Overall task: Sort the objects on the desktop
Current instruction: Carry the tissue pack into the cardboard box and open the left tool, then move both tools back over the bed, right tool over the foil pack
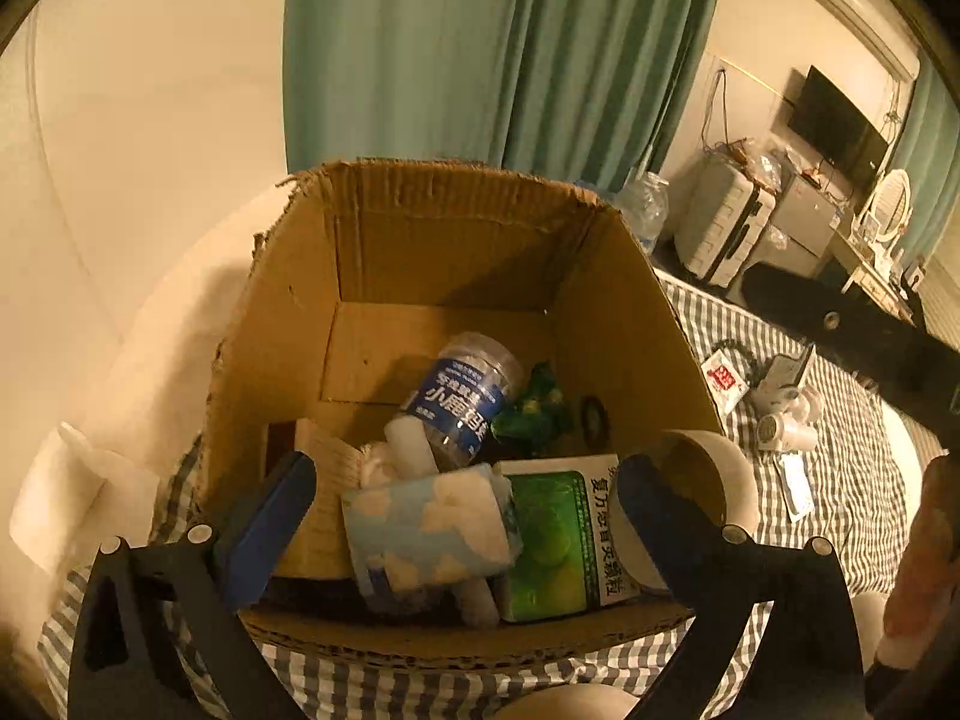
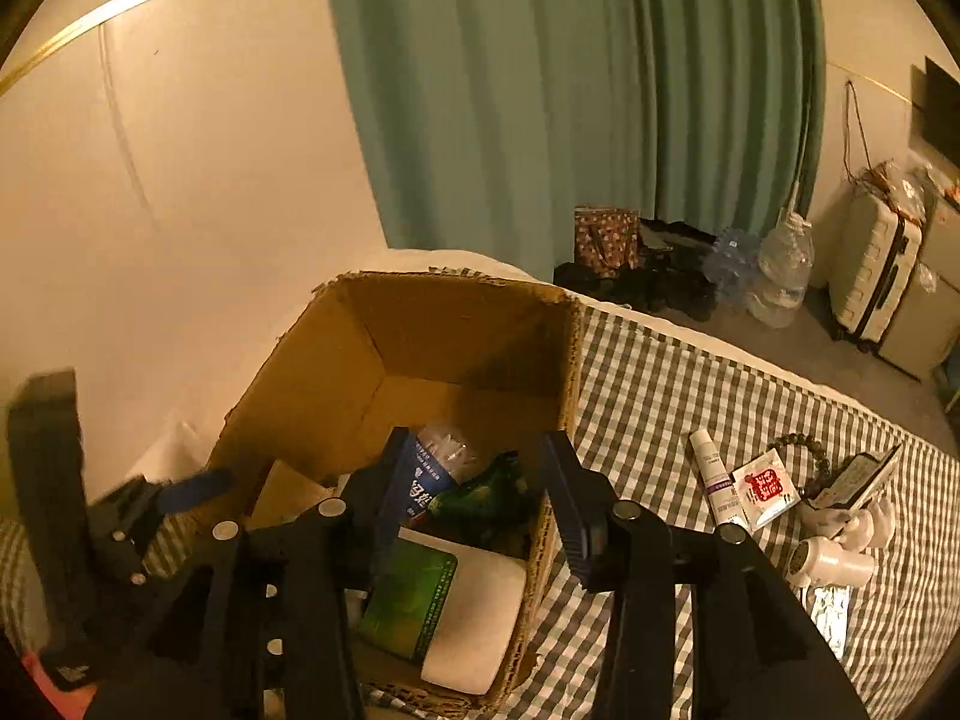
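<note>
Two grippers, left gripper (image 1: 462, 516) fingers wide, right gripper (image 2: 474, 480) fingers part open, both empty over cardboard box (image 1: 636, 312). Remaining: light rigid white bottle (image 2: 834, 564) at three o'clock; grip mid-body.

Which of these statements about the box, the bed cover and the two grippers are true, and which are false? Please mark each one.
1. The cardboard box is empty. False: it holds a plastic bottle, a green medicine box and other things.
2. The cover under the box is checked. True.
3. The left gripper is open, above the box. True.
4. The right gripper holds the bottle. False: its jaws are apart and hold nothing.
5. A small white tube lies on the cover outside the box. True.
6. The curtain is red. False: it is green.
</note>
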